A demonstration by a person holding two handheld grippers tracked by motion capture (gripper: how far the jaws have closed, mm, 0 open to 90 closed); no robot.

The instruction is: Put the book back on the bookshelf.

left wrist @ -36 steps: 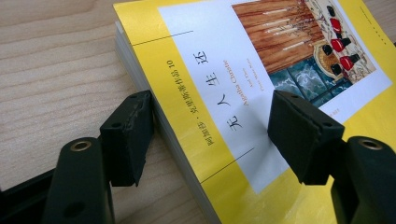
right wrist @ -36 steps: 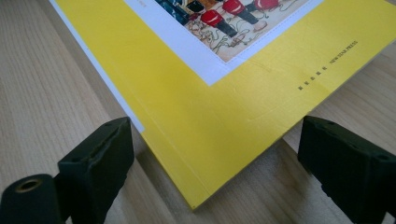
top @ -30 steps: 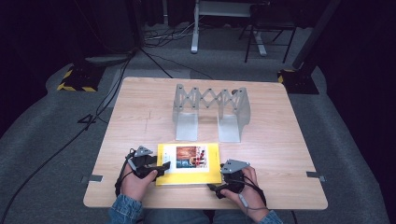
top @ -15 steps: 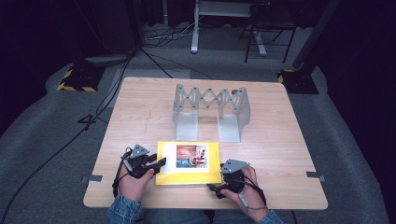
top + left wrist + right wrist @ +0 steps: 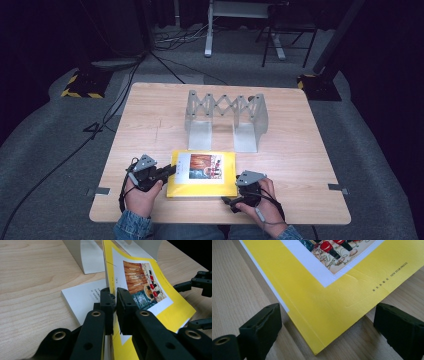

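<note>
where dark room surrounds it, wooden table (image 5: 150, 125), grey carpet (image 5: 60, 160), cables (image 5: 165, 47)

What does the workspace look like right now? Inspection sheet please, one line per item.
Surface: light wooden table, bare apart from two things.
Job's things: yellow book near the front edge, its front cover lifted off the white pages; grey expanding bookrack standing behind it, nothing in it.
Clutter: nothing seen.
Grippers: left claw shut on the cover's edge; right claw open, straddling a corner of the book, not gripping.
Cables: each gripper's lead trails at the wrist; black cables cross the floor left of the table.
Surroundings: grey carpet, dark backdrop, stand bases with hazard stripes, metal frame legs behind.
</note>
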